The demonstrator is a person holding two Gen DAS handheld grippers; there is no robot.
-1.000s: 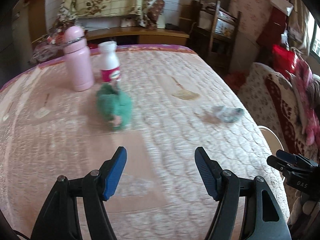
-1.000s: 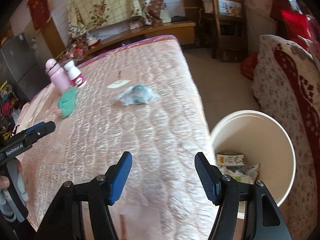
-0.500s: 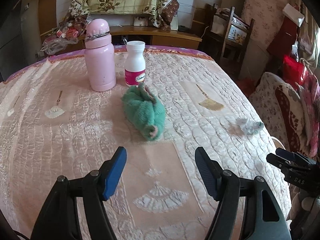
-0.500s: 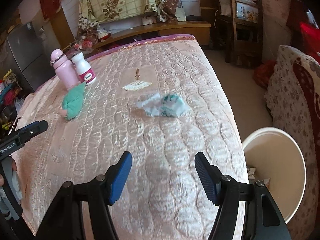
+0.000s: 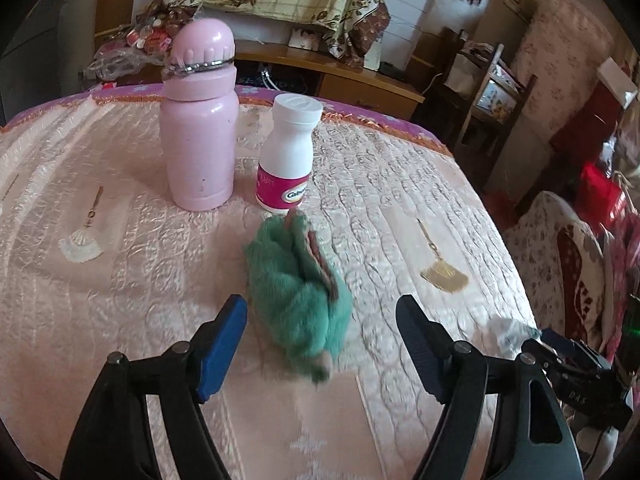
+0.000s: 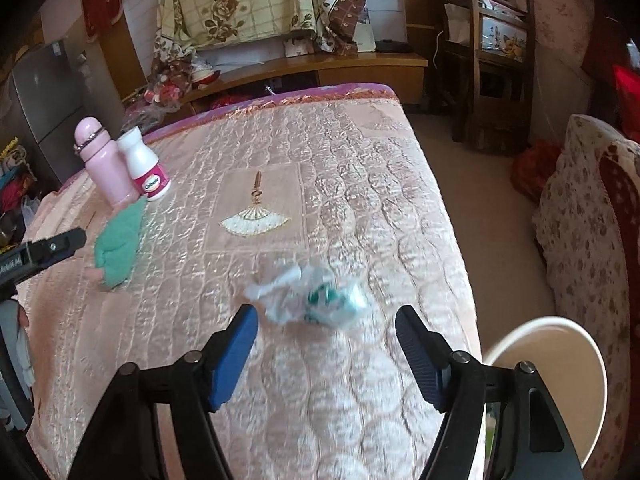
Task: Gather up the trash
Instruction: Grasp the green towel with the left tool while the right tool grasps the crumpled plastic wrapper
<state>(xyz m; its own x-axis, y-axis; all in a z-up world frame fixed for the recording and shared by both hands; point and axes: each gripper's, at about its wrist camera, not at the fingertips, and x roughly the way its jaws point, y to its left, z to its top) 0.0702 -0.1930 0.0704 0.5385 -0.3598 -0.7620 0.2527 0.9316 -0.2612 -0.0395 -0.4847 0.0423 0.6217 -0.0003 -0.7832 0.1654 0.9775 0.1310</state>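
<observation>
On the bed (image 6: pixel 360 184), both grippers have closed in. The right gripper (image 6: pixel 326 350), fingers parting and empty, now frames the crumpled wrapper (image 6: pixel 312 300); the left gripper (image 5: pixel 320 348), likewise widening, nears a green cloth (image 5: pixel 300 292). Only the right view shows the bin (image 6: pixel 560 328).
</observation>
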